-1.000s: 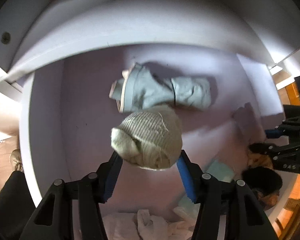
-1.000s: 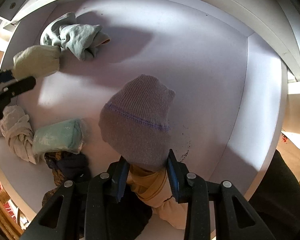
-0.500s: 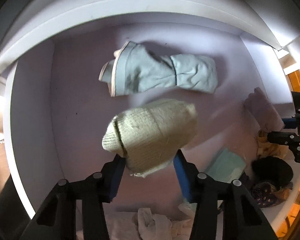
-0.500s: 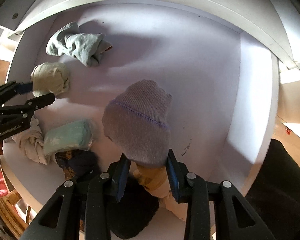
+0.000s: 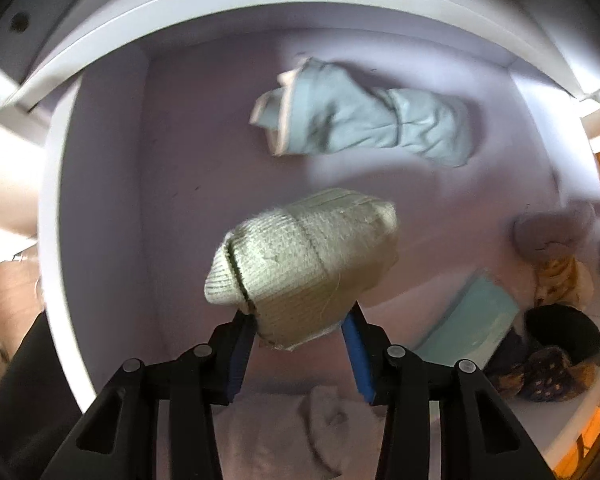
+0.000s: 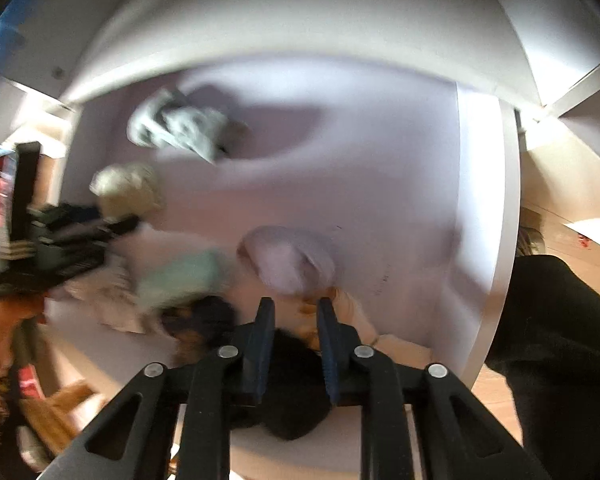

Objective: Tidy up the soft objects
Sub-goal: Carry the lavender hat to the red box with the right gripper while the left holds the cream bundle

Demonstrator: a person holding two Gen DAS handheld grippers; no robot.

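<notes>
While pinching the cream knit roll (image 5: 304,264) above the drawer (image 5: 188,168) with the left gripper (image 5: 298,354) jaws closing, risks dropping it onto the blue bundle (image 5: 364,120); right gripper (image 6: 294,344) pressed together, empty.

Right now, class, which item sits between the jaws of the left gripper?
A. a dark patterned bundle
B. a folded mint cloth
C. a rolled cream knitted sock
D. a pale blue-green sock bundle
C: in the left wrist view the cream knitted sock is pinched between the closing jaws of the left gripper, while the pale blue-green bundle lies apart on the white surface.
</notes>
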